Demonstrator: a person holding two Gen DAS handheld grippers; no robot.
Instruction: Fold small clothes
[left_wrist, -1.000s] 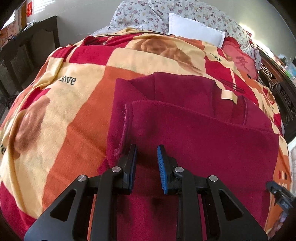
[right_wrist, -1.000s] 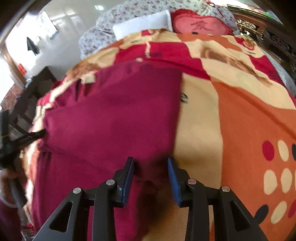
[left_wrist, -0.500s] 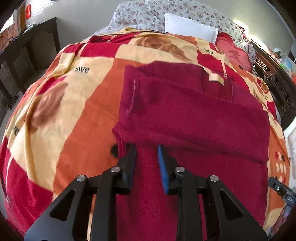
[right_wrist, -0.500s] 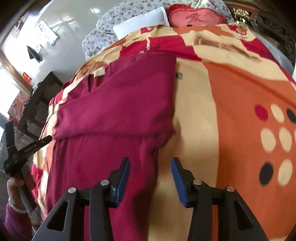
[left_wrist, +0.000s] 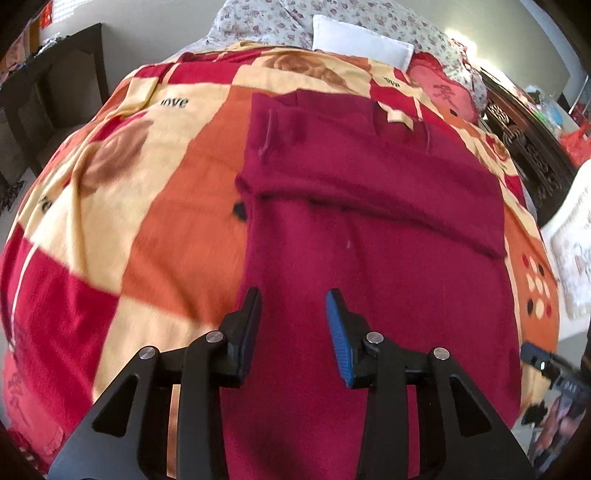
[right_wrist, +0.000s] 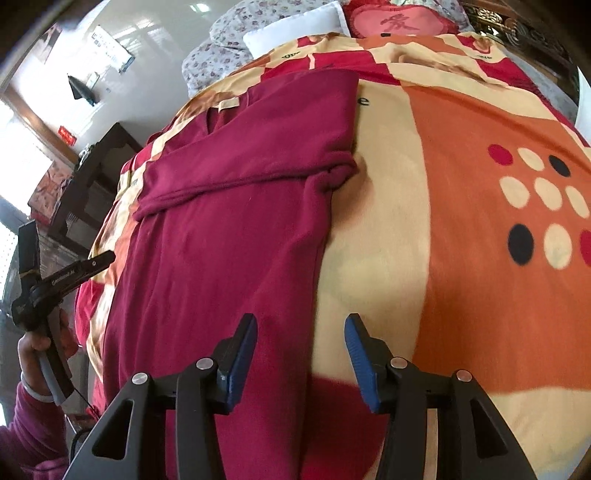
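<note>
Tool jaws parted and empty: the left tool (left_wrist: 293, 325) hangs over the near, left part of the maroon garment (left_wrist: 369, 206), while the right tool (right_wrist: 301, 350) straddles that garment's right edge, one finger above the cloth and one above the patterned blanket (right_wrist: 461, 184) on which it lies spread. A folded band lies flat across the garment's far half, and releasing it likely lets the crease settle. Compared with a second ago, both tools have drawn back from that fold toward the garment's near end, and the left tool's jaws have just been opening with nothing between them.
</note>
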